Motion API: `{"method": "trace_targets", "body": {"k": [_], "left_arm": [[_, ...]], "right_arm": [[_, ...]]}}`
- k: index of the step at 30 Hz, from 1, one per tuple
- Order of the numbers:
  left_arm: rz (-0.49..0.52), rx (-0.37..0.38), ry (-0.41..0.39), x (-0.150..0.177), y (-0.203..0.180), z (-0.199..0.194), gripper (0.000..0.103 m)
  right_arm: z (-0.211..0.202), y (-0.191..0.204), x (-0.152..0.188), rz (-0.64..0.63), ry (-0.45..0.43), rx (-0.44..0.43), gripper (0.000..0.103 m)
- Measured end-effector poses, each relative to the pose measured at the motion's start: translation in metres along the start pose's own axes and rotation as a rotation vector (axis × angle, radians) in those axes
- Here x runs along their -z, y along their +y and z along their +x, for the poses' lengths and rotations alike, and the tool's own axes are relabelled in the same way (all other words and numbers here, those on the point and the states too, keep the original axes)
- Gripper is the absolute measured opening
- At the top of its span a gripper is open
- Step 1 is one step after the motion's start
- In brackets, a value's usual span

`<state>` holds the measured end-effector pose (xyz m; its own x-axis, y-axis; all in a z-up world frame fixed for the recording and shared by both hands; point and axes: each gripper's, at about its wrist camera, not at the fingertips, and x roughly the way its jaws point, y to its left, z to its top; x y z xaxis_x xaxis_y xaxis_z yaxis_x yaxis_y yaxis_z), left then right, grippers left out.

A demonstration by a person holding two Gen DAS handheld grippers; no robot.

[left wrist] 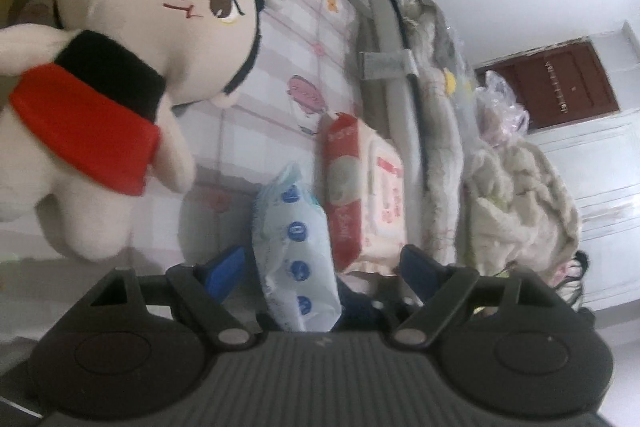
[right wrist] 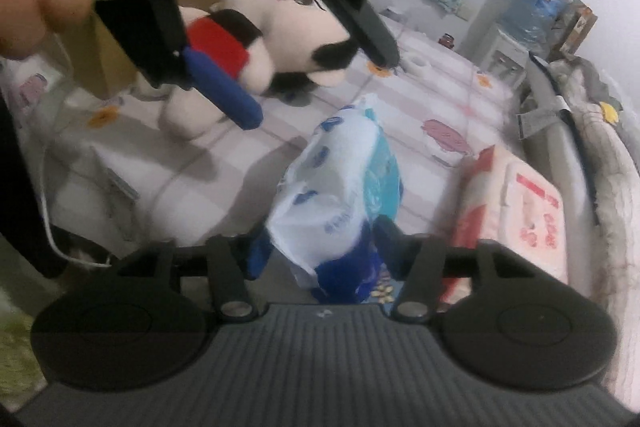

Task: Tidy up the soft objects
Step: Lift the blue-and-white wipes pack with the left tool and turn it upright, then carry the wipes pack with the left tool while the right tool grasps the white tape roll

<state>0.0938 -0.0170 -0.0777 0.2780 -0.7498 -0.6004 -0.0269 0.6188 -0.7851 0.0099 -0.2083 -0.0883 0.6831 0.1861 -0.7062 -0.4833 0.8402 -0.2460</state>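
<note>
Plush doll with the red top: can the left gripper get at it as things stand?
Probably yes. The left gripper is open, the plush doll is close, off to its side, with nothing between them. The blue tissue pack ahead sits in the right gripper, clear of that path.

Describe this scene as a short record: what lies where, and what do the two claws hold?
surface: pink checked bed sheet
left gripper: open, empty, by the cream plush doll with red bib
right gripper: closed on the soft blue-and-white plastic pack
beside that pack: red-and-pink wipes pack, lying on the sheet
</note>
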Motion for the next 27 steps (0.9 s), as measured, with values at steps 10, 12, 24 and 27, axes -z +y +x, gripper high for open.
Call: {"method": "trace_targets", "body": {"k": [10,12,24,27], "left_arm": [[0.172,-0.207,0.05,0.006,-0.025,0.035,0.094],[0.223,-0.283,0.057,0.01,-0.034,0.046,0.094],[0.153,-0.398,0.117,0.02,-0.042,0.061,0.096],[0.131,-0.368,0.137,0.023,-0.041,0.063,0.098]], "right_arm": [[-0.041,-0.022,0.032,0.224,-0.063,-0.015,0.076],[-0.048,-0.032,0.039,0.284,-0.079,-0.015,0.076],[-0.041,-0.058,0.055,0.443,-0.122,-0.039,0.076],[-0.034,-0.058,0.056,0.45,-0.11,-0.059,0.076]]}}
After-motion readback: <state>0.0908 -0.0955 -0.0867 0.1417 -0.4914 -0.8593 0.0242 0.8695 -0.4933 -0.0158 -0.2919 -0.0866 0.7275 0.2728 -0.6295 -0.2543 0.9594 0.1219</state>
